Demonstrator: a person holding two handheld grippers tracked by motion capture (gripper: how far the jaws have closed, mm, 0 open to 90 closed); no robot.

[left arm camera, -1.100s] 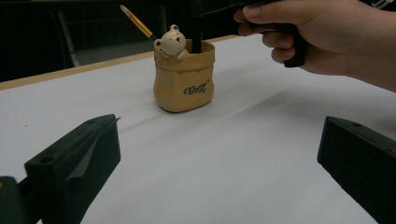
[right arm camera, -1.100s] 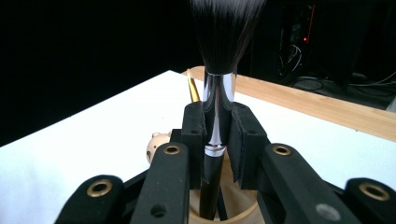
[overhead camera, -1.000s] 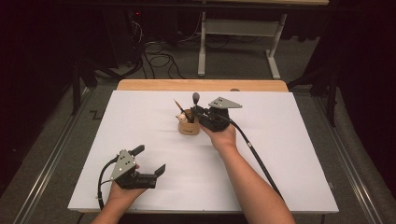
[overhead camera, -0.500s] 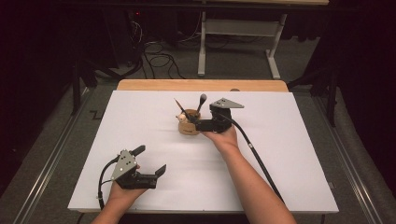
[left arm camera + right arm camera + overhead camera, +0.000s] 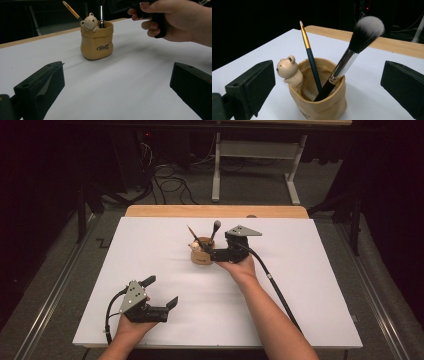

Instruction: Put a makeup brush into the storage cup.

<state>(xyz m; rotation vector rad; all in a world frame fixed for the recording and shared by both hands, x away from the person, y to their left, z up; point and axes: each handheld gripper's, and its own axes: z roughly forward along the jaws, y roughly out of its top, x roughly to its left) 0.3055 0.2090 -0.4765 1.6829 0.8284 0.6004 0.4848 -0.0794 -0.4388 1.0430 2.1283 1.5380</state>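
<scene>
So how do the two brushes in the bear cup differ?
The powder brush has a big fluffy black-and-white head and silver ferrule; the thin brush has a tiny pale tip and gold ferrule. The powder brush leans toward the wooden edge, the thin brush stands nearer the bear. Both stand bristles-up in the tan cup.

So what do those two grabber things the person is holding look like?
Both are black. The left gripper and right gripper each have two chunky black jaws and a grey three-cornered plate on top. A black cable trails from each one back toward the person. The forearms are bare, with no sleeves in sight.
</scene>
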